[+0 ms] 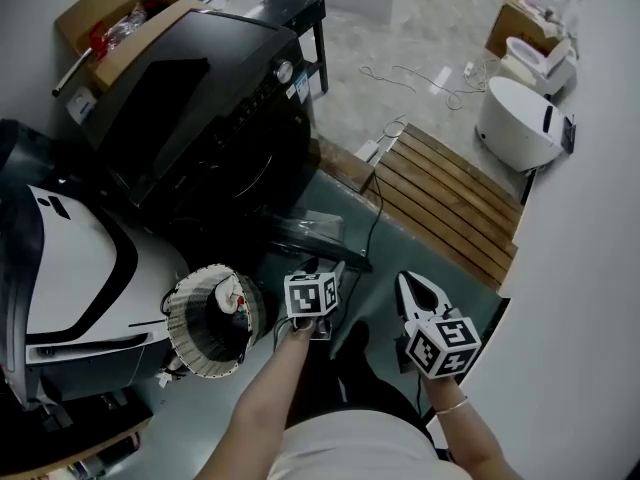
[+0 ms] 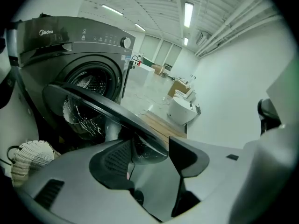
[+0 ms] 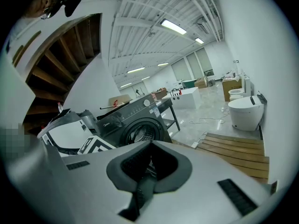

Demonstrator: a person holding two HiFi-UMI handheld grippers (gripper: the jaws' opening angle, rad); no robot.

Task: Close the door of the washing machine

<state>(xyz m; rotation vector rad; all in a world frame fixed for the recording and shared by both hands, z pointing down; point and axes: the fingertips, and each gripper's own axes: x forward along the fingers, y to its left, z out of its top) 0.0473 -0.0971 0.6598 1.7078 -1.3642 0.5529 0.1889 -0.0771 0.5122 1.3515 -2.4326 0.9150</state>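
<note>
door: free rim slants from upper left to centre, passing between left gripper jaws | left: wide, unpinched, nearer | right gripper: closed, empty, lower right

Pale marble floor, slatted wooden platform, white walls, ceiling strip lights

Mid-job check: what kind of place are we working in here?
Probably a large test hall or warehouse, not a home: the washing machine stands on an open floor with loose white toilets, cardboard boxes, and strip lights overhead.
</note>
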